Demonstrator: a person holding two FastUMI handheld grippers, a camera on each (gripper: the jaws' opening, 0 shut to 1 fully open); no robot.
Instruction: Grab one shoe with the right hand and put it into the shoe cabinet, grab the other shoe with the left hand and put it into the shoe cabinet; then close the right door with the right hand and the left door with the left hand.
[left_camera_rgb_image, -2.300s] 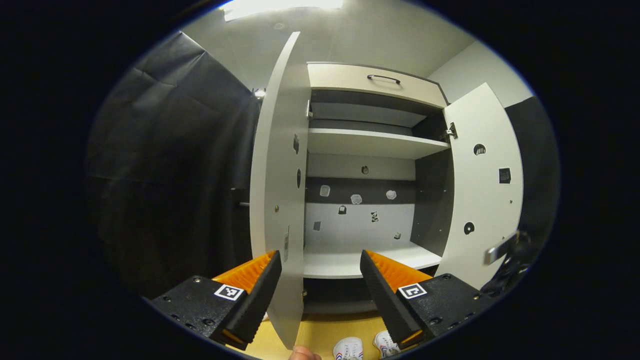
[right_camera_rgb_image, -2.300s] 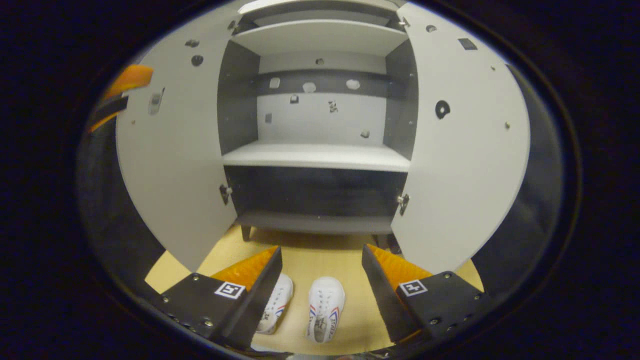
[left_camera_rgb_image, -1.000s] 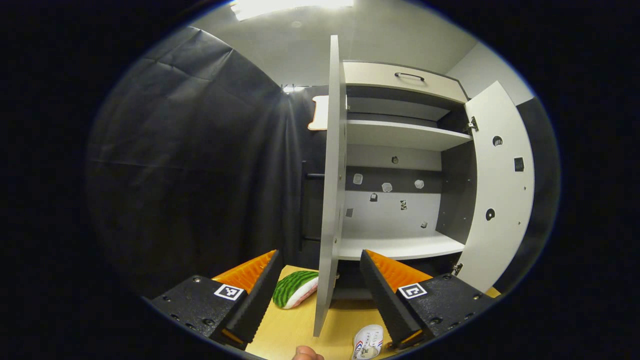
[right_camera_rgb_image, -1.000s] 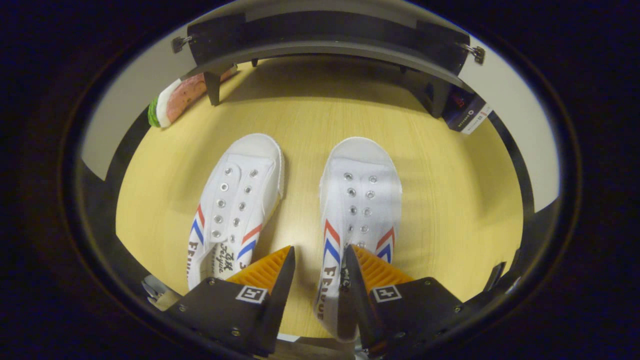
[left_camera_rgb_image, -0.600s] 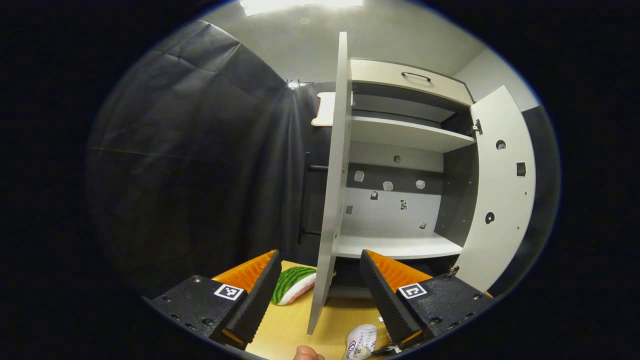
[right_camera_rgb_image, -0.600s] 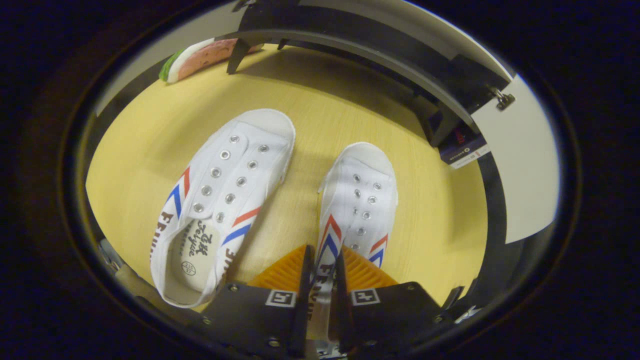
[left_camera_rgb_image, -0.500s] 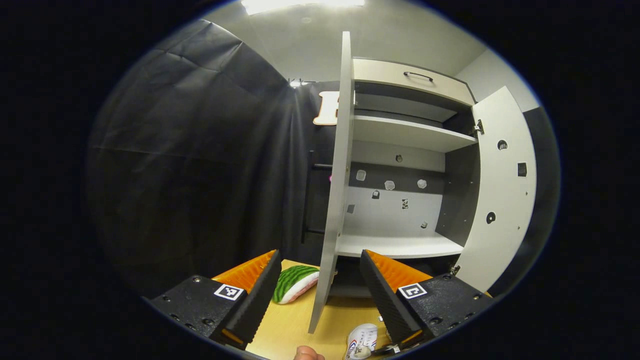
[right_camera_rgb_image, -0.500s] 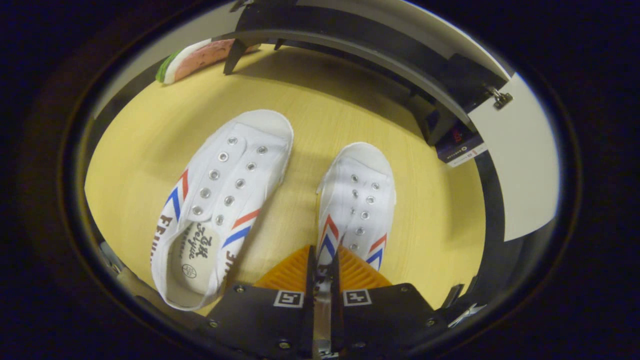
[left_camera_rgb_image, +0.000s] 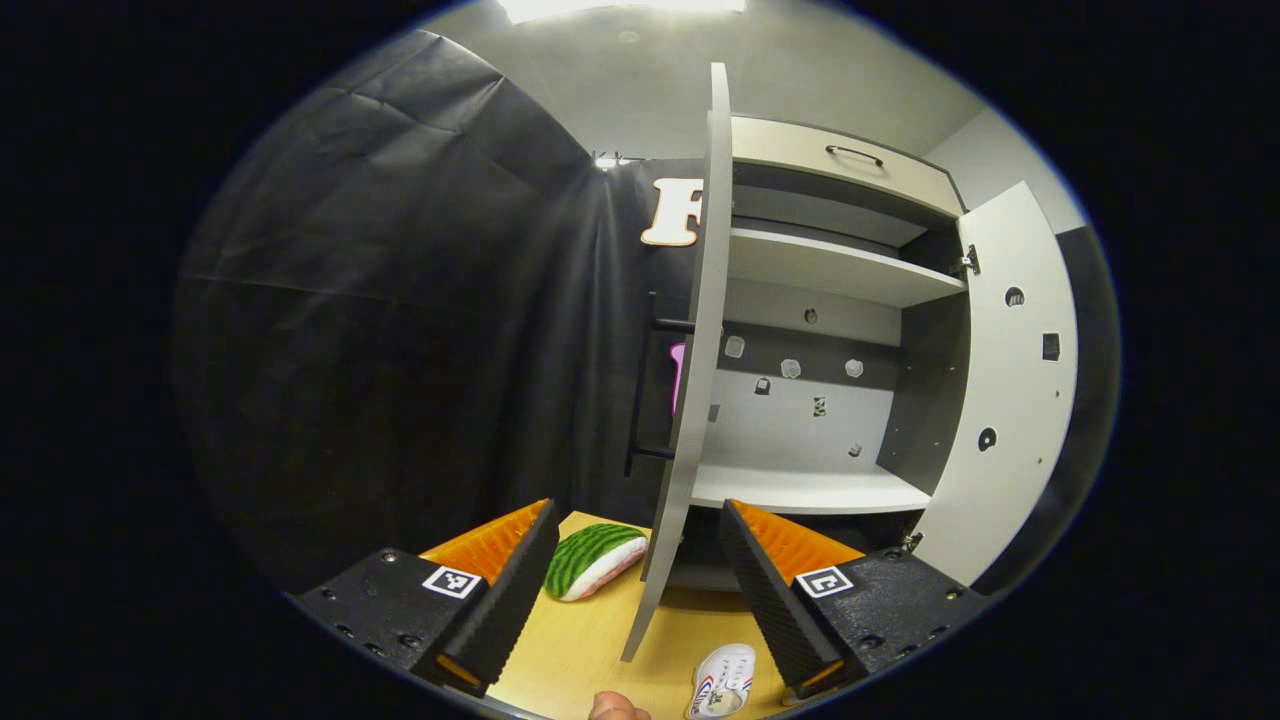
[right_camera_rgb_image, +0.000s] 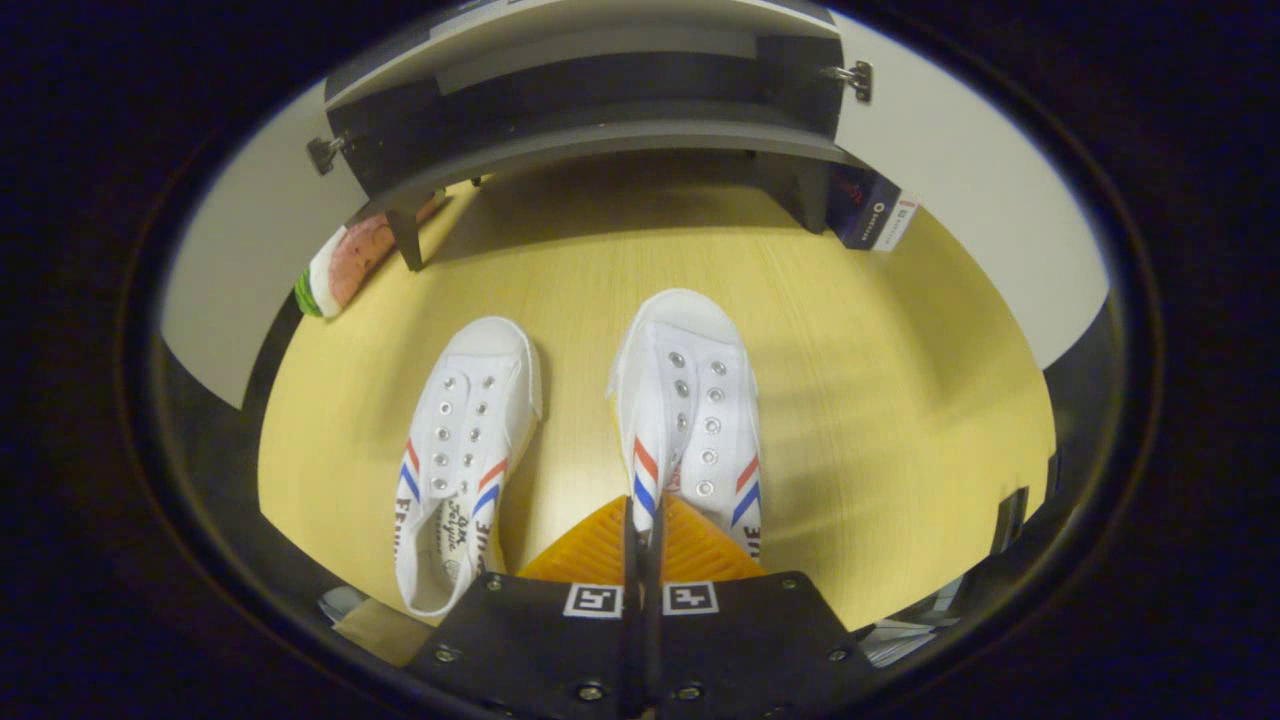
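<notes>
Your right tongs (right_camera_rgb_image: 642, 545) pinch right shoe (right_camera_rgb_image: 690, 415) at collar edge. Shoe's long axis runs straight ahead, toe toward cabinet (right_camera_rgb_image: 600, 90) above. Left shoe (right_camera_rgb_image: 455, 450) lies parallel on floor (right_camera_rgb_image: 880, 400), just beside. Your left tongs (left_camera_rgb_image: 640, 575) gape empty, facing shelf (left_camera_rgb_image: 800, 490) past left door (left_camera_rgb_image: 695, 380). Shoes: soft white canvas, metal eyelets, striped sides. Lift straight up, forward.

Wooden floor (right_camera_rgb_image: 880, 400): two white shoes (right_camera_rgb_image: 465, 450) (right_camera_rgb_image: 690, 400), watermelon-slice cushion (right_camera_rgb_image: 335, 270), cabinet legs (right_camera_rgb_image: 405, 240).
</notes>
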